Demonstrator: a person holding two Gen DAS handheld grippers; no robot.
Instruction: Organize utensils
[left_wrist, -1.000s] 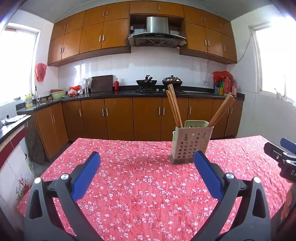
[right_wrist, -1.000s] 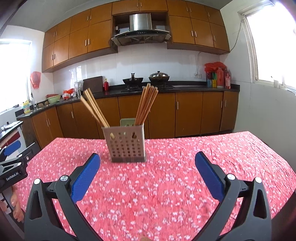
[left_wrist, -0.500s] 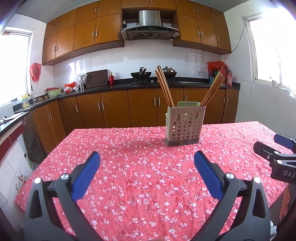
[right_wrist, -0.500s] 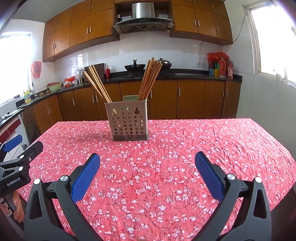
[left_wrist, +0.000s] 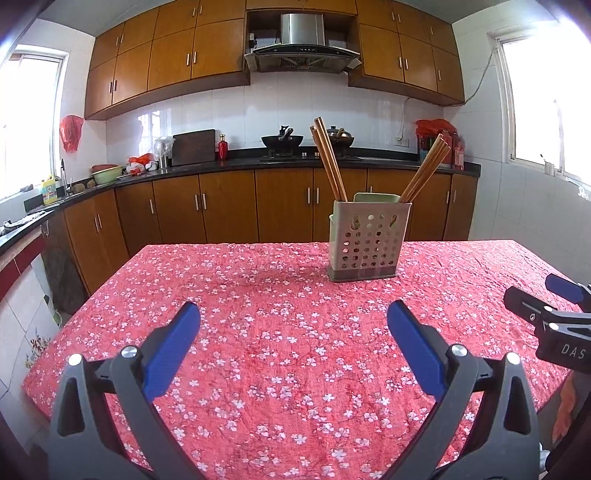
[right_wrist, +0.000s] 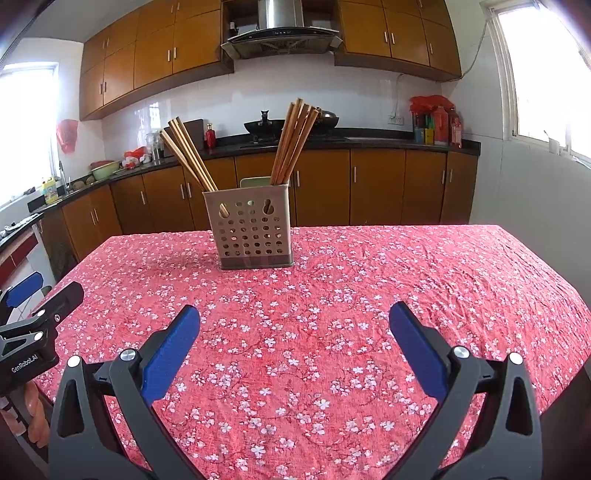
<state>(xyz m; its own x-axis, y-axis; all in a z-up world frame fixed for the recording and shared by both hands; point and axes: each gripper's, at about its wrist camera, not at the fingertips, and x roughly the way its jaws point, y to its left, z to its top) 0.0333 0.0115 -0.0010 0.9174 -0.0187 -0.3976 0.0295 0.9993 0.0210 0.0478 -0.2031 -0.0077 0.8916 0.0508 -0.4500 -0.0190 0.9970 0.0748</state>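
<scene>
A beige perforated utensil holder (left_wrist: 368, 243) (right_wrist: 252, 229) stands upright on the far half of the red floral tablecloth (left_wrist: 280, 332) (right_wrist: 332, 317). Two bundles of wooden chopsticks stick out of it, one leaning left (left_wrist: 328, 162) (right_wrist: 188, 155) and one leaning right (left_wrist: 424, 170) (right_wrist: 293, 140). My left gripper (left_wrist: 293, 314) is open and empty, low over the near part of the cloth. My right gripper (right_wrist: 294, 314) is open and empty too. Each gripper also shows at the edge of the other's view, the right one (left_wrist: 546, 317) and the left one (right_wrist: 33, 321).
Wooden kitchen cabinets (left_wrist: 221, 210) and a dark counter (left_wrist: 258, 162) with a wok (left_wrist: 282, 139) run behind the table. Windows are on both side walls. The table's edges fall away at the left (left_wrist: 74, 325) and right (right_wrist: 554, 266).
Both views have pulled back and lifted a little from the holder over the last second. Both grippers stay open and empty. The holder and chopsticks have not moved.
</scene>
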